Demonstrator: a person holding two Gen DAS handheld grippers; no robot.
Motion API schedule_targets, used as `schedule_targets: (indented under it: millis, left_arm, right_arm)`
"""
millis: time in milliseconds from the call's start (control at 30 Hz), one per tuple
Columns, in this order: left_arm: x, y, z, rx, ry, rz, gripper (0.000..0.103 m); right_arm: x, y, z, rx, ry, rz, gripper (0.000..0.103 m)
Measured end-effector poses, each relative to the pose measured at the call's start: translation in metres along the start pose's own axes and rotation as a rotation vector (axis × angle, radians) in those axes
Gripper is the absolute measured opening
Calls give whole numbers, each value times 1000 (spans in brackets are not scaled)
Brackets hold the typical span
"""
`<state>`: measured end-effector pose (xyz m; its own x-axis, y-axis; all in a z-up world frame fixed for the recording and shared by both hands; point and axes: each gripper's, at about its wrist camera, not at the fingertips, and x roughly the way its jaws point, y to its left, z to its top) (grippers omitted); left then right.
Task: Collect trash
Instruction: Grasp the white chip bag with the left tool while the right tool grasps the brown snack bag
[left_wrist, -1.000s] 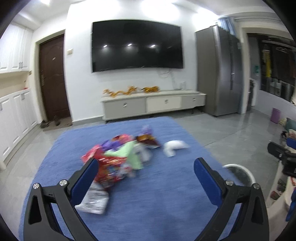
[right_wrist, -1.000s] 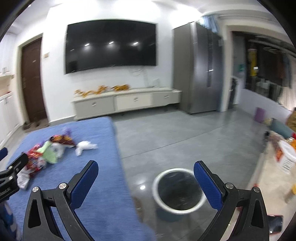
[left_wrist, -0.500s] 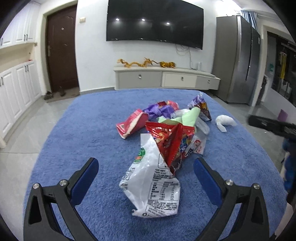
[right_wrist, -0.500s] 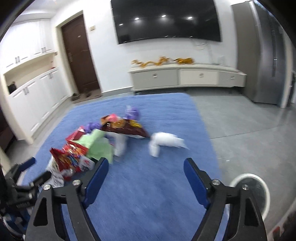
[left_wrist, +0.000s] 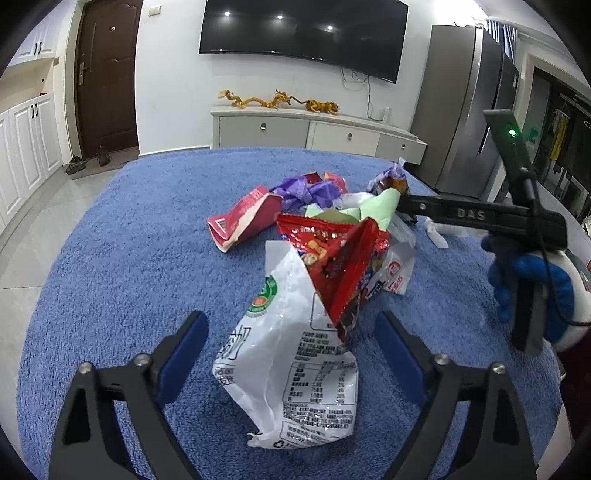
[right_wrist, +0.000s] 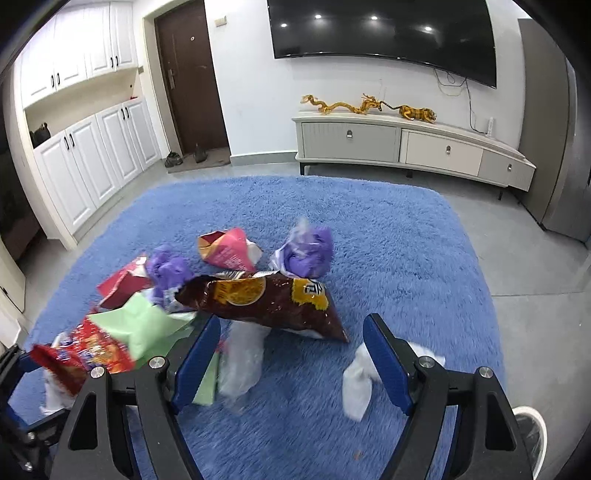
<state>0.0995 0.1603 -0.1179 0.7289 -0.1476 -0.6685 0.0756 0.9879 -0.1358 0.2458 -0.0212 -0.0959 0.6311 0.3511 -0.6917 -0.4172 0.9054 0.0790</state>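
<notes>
blue rug (left_wrist: 122, 236) carries the wrapper pile; left gripper (left_wrist: 291, 354) fingers gape around the white bag (left_wrist: 295, 369), right gripper (right_wrist: 291, 354) gapes near the brown bag (right_wrist: 266, 301). next: close, lift.

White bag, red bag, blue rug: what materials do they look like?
White printed snack bag: thin plastic film, glossy; it shows creases and glints. Red snack bag: probably foil-lined film, shinier, with sharp folds. Blue shaggy rug: soft pile textile, matte, with visible tufts.

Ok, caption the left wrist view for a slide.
Open left tool straddles a white wrapper at the trash pile's edge on a blue rug.
</notes>
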Motion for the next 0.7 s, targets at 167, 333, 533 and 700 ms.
schedule_targets:
  millis: [167, 333, 533, 700]
  left_arm:
    - [7, 3, 1, -15, 34, -13, 75]
    - [7, 6, 1, -31, 39, -17, 63]
    - [1, 10, -1, -54, 17, -12, 52]
    - [-17, 10, -7, -68, -10, -13, 46]
  right_arm:
    - [14, -1, 1, -30, 6, 27, 73]
    - [16, -6, -1, -45, 14, 46, 28]
    - [-16, 2, -13, -53, -30, 55, 17]
    - [-50, 16, -27, -43, -65, 70, 15]
